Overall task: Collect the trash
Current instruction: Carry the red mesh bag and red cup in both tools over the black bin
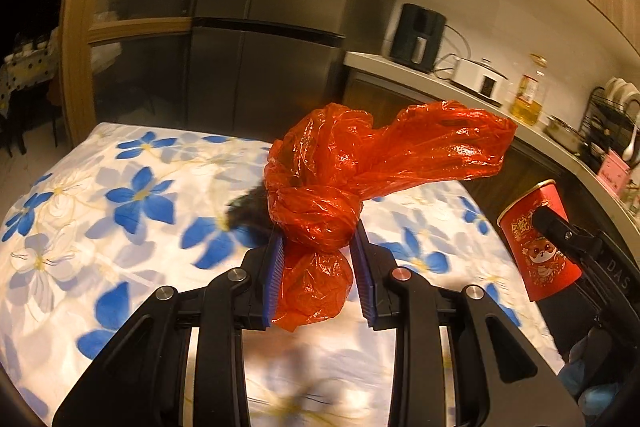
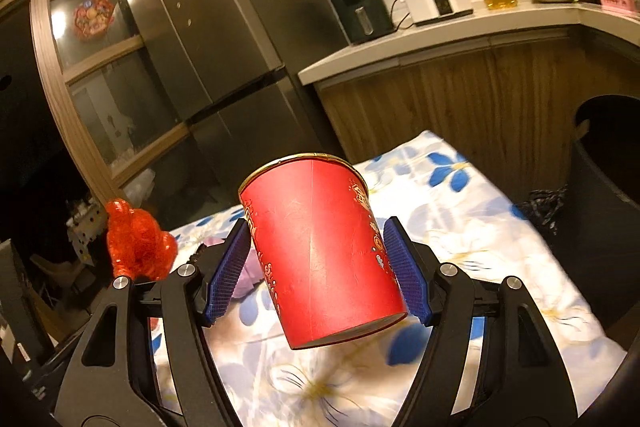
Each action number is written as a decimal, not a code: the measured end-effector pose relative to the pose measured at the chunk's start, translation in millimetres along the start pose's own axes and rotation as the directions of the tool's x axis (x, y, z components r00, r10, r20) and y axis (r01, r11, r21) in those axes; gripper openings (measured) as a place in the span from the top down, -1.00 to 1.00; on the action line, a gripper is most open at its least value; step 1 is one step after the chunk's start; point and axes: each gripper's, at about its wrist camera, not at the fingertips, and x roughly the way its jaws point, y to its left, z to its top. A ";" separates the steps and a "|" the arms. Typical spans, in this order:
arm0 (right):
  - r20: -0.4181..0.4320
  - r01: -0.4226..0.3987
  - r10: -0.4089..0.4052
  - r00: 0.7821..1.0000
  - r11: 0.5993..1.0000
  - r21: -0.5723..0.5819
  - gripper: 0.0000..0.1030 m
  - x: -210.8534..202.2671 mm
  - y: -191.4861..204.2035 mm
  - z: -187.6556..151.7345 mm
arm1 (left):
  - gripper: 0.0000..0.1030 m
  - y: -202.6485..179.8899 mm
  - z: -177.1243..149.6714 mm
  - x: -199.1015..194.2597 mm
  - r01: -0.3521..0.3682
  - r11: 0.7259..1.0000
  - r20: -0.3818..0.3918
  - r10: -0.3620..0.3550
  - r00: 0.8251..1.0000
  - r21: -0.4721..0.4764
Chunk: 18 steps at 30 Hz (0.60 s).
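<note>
**Both hands loaded, bin not yet fed**

My left gripper (image 1: 318, 267) has its fingers pinching a knotted red plastic bag (image 1: 320, 211), held up over the flowered cloth on the worktop (image 1: 120, 227). My right gripper (image 2: 316, 267) has its fingers pressed on either side of a red paper cup (image 2: 320, 251), tilted, its open mouth turned away (so I cannot tell whether anything is inside). Picking up looks done; dropping off is what remains, I judge. A dark bin (image 2: 600, 163) stands at the far right past the worktop edge, its inside too dark to read. A crumpled black scrap (image 2: 544, 205) lies near it on the cloth, uncollected.
</note>
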 end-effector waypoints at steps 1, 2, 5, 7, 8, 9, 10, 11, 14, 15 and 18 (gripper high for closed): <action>0.007 0.005 -0.005 1.000 1.000 0.001 -0.32 -6.6 -4.2 1.3 | 0.38 -7.8 -1.5 -1.4 0.010 1.000 -0.001 -0.010 1.000 0.007; 0.011 0.009 -0.009 1.000 1.000 0.003 -0.32 -11.7 -7.4 1.7 | 0.38 -15.8 -2.7 -2.5 0.021 1.000 -0.002 -0.021 1.000 0.013; 0.031 0.026 -0.026 0.999 1.000 0.009 -0.32 -31.4 -20.5 4.4 | 0.38 -38.6 -6.8 -5.1 0.052 0.998 -0.003 -0.052 0.999 0.035; 0.046 0.044 -0.045 0.998 0.999 0.012 -0.32 -44.2 -30.1 6.6 | 0.38 -52.0 -9.6 -6.1 0.070 0.996 -0.005 -0.070 0.998 0.048; 0.057 0.053 -0.054 0.997 0.998 0.016 -0.32 -51.8 -36.0 8.3 | 0.38 -61.1 -10.8 -6.7 0.083 0.995 -0.006 -0.083 0.997 0.056; 0.064 0.060 -0.061 0.996 0.998 0.018 -0.32 -55.4 -39.5 10.0 | 0.38 -68.9 -11.2 -6.5 0.095 0.994 -0.007 -0.094 0.996 0.062; 0.074 0.067 -0.068 0.995 0.998 0.022 -0.32 -61.3 -44.2 11.9 | 0.38 -75.8 -12.1 -7.2 0.104 0.992 -0.008 -0.104 0.995 0.068; 0.084 0.074 -0.076 0.994 0.997 0.024 -0.32 -67.5 -49.2 13.6 | 0.38 -84.2 -13.1 -7.6 0.116 0.990 -0.009 -0.115 0.993 0.076; 0.108 0.095 -0.098 0.989 0.995 0.037 -0.32 -79.8 -61.7 19.4 | 0.38 -106.5 -14.5 -8.6 0.149 0.984 -0.015 -0.149 0.989 0.097; 0.117 0.101 -0.106 0.987 0.994 0.045 -0.32 -84.9 -66.4 21.5 | 0.38 -111.7 -14.5 -8.9 0.158 0.982 -0.015 -0.157 0.987 0.103; 0.144 0.119 -0.127 0.981 0.991 0.062 -0.32 -98.0 -80.4 27.4 | 0.38 -134.6 -14.4 -9.4 0.188 0.974 -0.016 -0.188 0.982 0.124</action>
